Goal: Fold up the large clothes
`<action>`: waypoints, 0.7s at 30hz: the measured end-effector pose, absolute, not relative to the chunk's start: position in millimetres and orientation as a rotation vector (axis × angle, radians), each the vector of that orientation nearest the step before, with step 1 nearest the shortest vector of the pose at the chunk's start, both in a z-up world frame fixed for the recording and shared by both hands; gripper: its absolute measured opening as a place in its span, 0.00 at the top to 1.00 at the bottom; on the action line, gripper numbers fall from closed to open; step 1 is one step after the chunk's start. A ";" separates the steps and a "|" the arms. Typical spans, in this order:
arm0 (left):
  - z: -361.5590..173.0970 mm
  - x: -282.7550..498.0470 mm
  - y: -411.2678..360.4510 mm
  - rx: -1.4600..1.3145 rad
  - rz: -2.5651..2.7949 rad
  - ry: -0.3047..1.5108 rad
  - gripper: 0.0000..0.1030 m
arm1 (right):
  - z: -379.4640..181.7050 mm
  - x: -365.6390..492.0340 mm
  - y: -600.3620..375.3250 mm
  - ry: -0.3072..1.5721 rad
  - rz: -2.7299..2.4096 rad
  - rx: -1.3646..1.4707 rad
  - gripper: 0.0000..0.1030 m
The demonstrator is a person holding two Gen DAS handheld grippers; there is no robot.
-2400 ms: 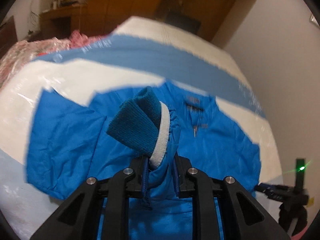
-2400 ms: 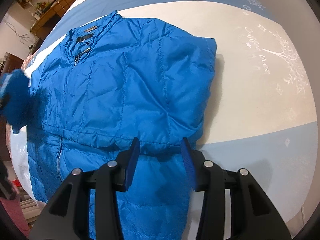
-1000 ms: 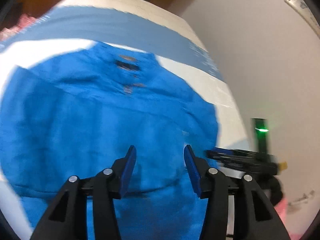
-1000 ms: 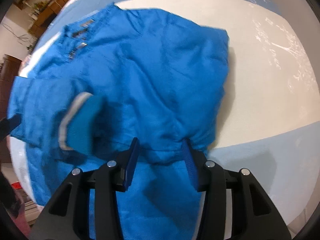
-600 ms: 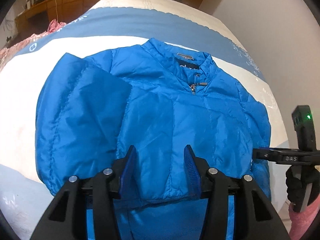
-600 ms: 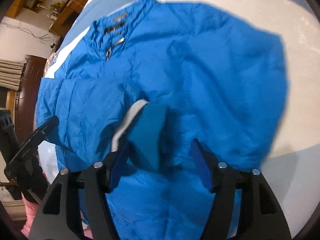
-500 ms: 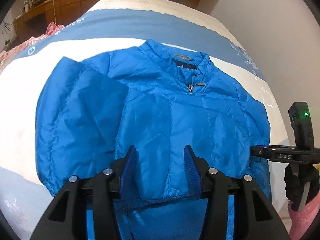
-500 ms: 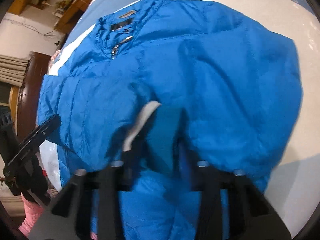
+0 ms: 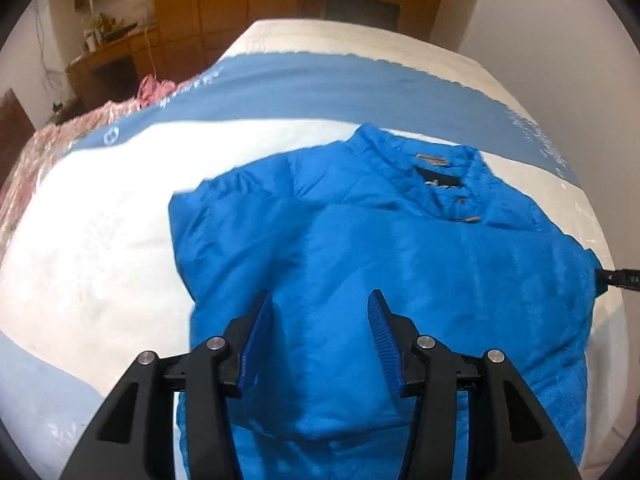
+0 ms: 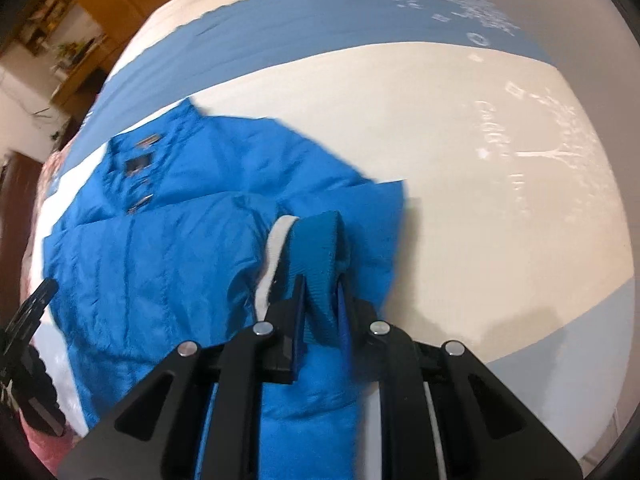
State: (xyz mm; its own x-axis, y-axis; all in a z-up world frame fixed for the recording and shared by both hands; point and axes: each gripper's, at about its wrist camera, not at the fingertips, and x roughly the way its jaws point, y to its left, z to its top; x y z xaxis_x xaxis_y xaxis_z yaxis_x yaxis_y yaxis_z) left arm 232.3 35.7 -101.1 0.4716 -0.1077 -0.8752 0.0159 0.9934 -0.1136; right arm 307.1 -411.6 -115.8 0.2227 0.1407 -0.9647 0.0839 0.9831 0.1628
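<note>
A bright blue padded jacket [image 9: 400,248] lies face up on the bed, collar [image 9: 440,168] at the far side. My left gripper [image 9: 320,312] hovers open over its lower left part with nothing between its fingers. In the right wrist view the jacket [image 10: 168,248] has one sleeve folded across its front. That sleeve's knit cuff [image 10: 316,240], teal with a white band, sticks up between the jaws of my right gripper [image 10: 320,292]. Those jaws are closing and pinch the cuff near the jacket's right edge. The right gripper's tip [image 9: 620,278] shows at the left view's right edge.
The bed cover [image 10: 480,200] is white with broad blue stripes and spreads around the jacket. Pink cloth [image 9: 152,88] lies at the bed's far left. Wooden cabinets [image 9: 224,0] and a pale wall stand behind. The left gripper [image 10: 32,312] appears at the right view's left edge.
The right gripper has closed on the sleeve cuff and carried it rightward across the jacket's front. The left gripper stayed open and shifted toward the jacket's left side.
</note>
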 end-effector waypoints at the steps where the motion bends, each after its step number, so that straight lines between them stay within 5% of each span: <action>1: -106.1 235.0 38.4 -0.099 -0.069 1.085 0.52 | -125.0 309.1 -414.0 1.367 0.030 0.200 0.87; 8: -145.1 244.0 50.0 -0.190 -0.107 1.146 0.52 | -153.7 315.2 -401.7 1.393 -0.012 0.121 0.85; 21: -94.9 242.2 25.6 -0.022 -0.104 1.076 0.51 | -83.0 312.1 -369.3 1.260 0.150 0.141 0.74</action>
